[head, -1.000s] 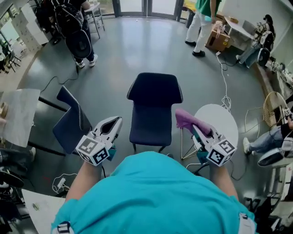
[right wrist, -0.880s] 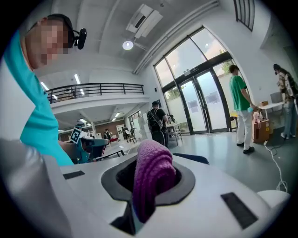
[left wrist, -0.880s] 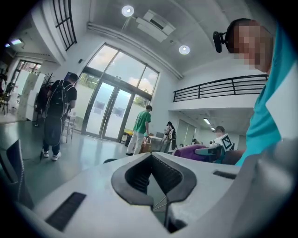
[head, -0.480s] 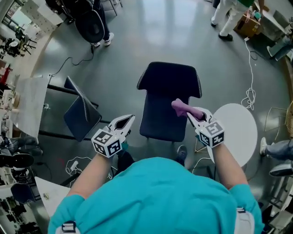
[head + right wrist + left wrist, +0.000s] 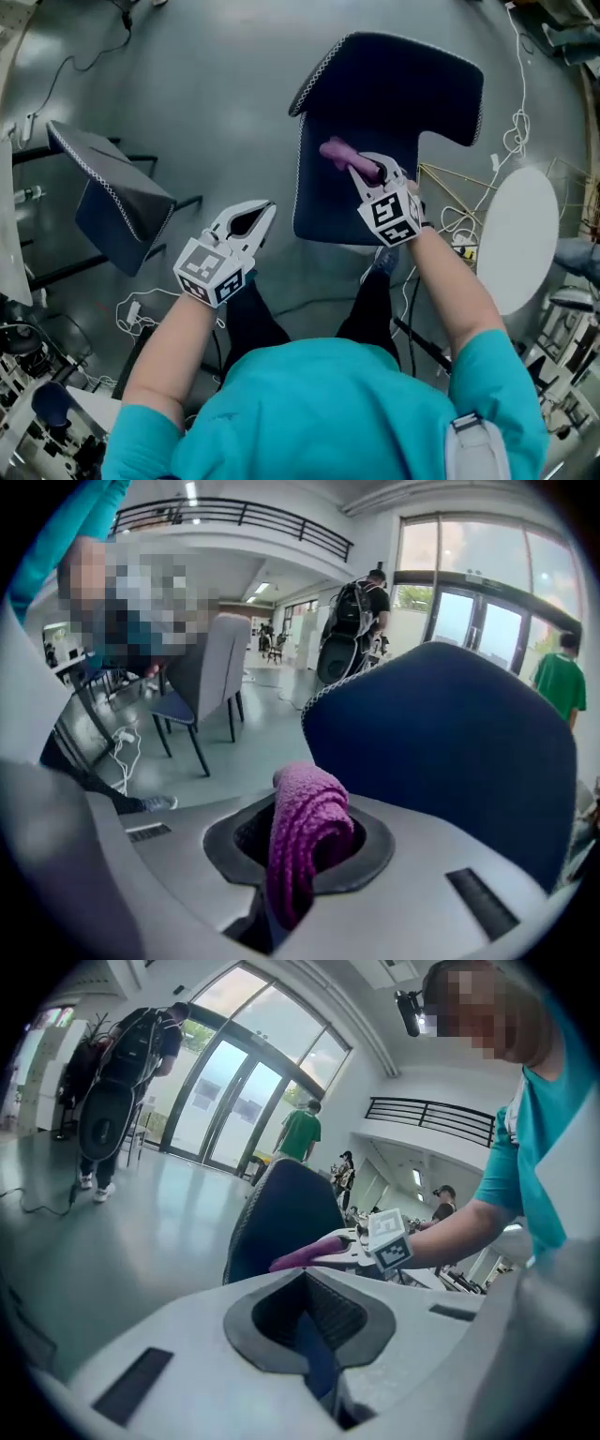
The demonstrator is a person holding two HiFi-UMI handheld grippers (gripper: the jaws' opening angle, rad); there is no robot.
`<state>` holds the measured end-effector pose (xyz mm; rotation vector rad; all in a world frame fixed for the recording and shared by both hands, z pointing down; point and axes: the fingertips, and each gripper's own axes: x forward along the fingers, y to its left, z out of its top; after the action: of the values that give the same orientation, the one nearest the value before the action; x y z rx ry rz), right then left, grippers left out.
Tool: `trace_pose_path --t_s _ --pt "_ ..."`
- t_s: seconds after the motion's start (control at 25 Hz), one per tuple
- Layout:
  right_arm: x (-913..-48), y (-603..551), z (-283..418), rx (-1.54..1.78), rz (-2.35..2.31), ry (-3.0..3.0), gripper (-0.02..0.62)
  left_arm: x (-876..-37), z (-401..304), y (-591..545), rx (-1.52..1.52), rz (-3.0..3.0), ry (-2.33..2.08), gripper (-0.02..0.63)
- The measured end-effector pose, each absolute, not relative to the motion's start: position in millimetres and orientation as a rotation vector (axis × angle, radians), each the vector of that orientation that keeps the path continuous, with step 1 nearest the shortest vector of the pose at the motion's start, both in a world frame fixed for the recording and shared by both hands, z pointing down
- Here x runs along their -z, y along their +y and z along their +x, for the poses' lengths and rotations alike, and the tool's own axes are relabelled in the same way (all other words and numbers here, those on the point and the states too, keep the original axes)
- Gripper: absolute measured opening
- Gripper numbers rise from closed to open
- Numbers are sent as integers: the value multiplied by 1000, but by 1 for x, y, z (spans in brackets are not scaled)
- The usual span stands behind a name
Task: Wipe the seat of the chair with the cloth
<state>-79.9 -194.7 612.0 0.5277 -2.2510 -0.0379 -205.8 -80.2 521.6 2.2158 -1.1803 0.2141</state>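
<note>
- Zero wiping yet, I reckon: right gripper point(image 5: 367, 172) pinches the cloth point(image 5: 336, 150) over the seat point(image 5: 323, 214), 12 o'clock end.
- Left gripper point(image 5: 264, 210), closed on nothing, sits at 8 o'clock.

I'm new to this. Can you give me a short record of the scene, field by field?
Who: a person in a teal top
Right gripper: shut on the purple cloth, over the dark blue chair seat
Left gripper: shut, empty, left of the chair
Cloth touching seat: cannot tell
Nearby: second chair, round white table
</note>
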Motion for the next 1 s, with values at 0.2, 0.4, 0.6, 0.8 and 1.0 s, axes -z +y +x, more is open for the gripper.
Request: trace_pose_path --t_s 0.2,0.4,0.6,0.8,1.0 --pt "-704 -213 -139 329 424 -2176 58 -608 -213 -60 -194 2114 -1177 5" --pt "-762 -232 -179 546 388 -2097 58 -660 -205 -46 -225 2054 -1140 5" --pt "-820 -224 -204 673 319 -1997 58 -681 -205 -35 -270 2093 -1131 5" --pt "-840 -229 -211 730 270 -1917 60 -687 -224 -41 -303 2085 -1185 5" --pt "-836 -243 -201 670 263 -1937 60 -688 -242 -59 -303 2055 -1246 5"
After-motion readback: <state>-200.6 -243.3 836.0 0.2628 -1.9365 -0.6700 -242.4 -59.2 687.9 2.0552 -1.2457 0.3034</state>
